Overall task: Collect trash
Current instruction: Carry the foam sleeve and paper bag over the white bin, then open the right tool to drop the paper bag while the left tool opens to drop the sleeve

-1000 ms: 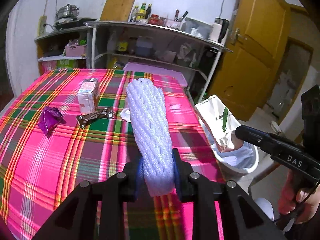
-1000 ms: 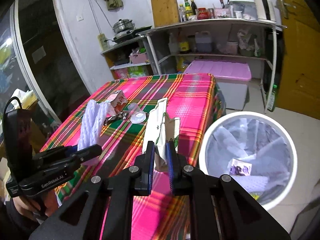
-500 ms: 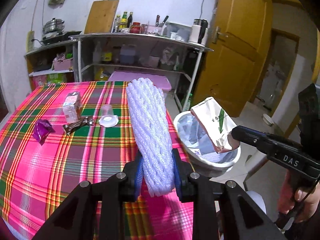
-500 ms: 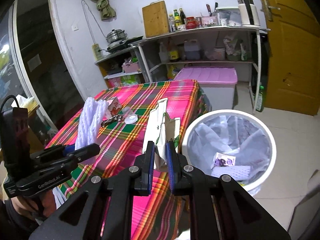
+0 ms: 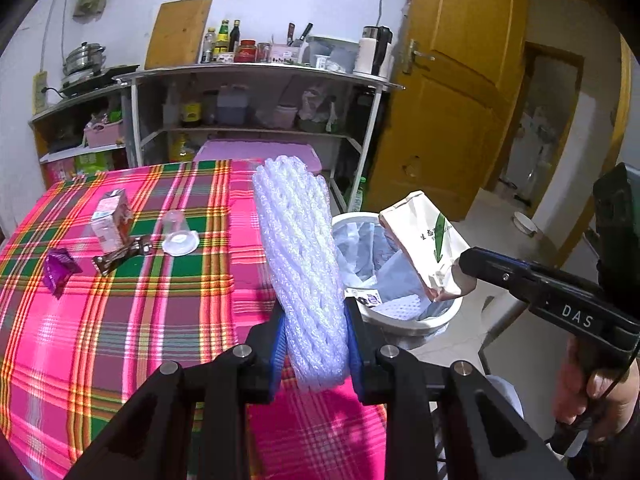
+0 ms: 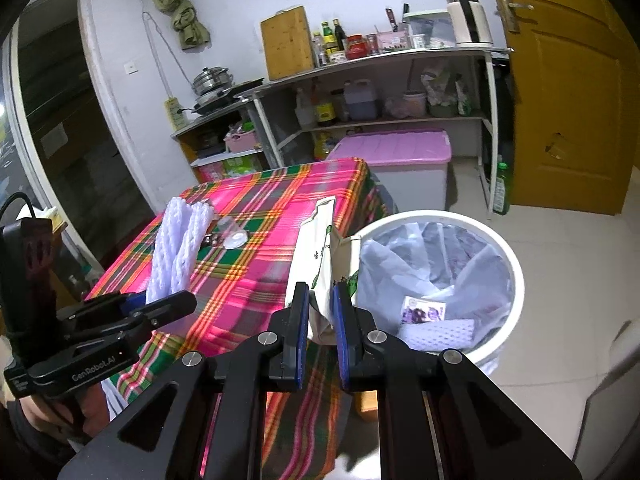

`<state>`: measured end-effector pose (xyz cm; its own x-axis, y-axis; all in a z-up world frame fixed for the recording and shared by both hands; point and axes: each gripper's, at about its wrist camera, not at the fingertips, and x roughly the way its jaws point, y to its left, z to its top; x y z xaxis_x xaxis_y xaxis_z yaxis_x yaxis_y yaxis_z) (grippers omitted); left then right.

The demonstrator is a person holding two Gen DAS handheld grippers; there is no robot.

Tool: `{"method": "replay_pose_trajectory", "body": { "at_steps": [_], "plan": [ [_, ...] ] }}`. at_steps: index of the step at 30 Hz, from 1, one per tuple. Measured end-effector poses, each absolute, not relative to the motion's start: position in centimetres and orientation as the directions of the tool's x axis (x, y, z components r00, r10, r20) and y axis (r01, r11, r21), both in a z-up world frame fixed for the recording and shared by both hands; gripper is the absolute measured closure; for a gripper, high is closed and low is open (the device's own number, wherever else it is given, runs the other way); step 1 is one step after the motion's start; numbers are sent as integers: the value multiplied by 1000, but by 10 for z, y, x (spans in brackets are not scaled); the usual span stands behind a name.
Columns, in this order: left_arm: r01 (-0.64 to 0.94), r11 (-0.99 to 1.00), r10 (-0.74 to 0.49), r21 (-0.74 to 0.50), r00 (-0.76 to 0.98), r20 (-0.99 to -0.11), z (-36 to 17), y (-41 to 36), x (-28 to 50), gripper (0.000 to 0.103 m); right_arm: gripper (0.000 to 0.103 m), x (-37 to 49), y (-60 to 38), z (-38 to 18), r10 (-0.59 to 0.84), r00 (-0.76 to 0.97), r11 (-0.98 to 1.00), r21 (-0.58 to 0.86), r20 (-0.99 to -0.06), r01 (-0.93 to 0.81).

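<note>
In the left wrist view, the left gripper (image 5: 314, 344) is clamped on a white foam net (image 5: 298, 256), its jaws pressing the lower end while the net stands up and away from the camera. The net hangs over the right edge of the table (image 5: 120, 320), which wears a pink plaid cloth. On the cloth, well apart from the net, lie a small carton (image 5: 112, 220), a clear cup (image 5: 179, 234) tipped on its side, a brown wrapper (image 5: 120, 254) between them and a purple wrapper (image 5: 59, 271) further left. Just beyond the table edge stands a white bin (image 5: 416, 322) with a liner, some scraps already inside. The right gripper (image 5: 466, 262) reaches in from the right, held by a hand (image 5: 592, 396), and grips a white paper bag (image 5: 426, 248) above the bin's rim

In the right wrist view, the right gripper (image 6: 320, 312) is pinched tight on the bag (image 6: 320, 256) at its lower end, the bag rising upright between table and bin (image 6: 516, 280). A card (image 6: 423, 310) and a piece of white mesh (image 6: 436, 332) lie in the liner. To the left, the left gripper (image 6: 176, 304) holds the net (image 6: 176, 252) over the table (image 6: 272, 216). Behind stand shelves (image 6: 380, 64) and a yellow door (image 6: 568, 92)
</note>
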<state>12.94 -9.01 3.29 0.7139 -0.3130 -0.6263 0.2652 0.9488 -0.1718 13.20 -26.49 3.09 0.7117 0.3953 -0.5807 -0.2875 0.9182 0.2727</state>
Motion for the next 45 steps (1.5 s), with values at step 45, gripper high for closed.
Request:
{"method": "replay_pose_trajectory", "body": {
  "at_steps": [45],
  "plan": [
    [393,901,-383,-183,525,-760,-33,-193,241,74,89,186,-339,-45,304,635,938,341,-710,-68]
  ]
}}
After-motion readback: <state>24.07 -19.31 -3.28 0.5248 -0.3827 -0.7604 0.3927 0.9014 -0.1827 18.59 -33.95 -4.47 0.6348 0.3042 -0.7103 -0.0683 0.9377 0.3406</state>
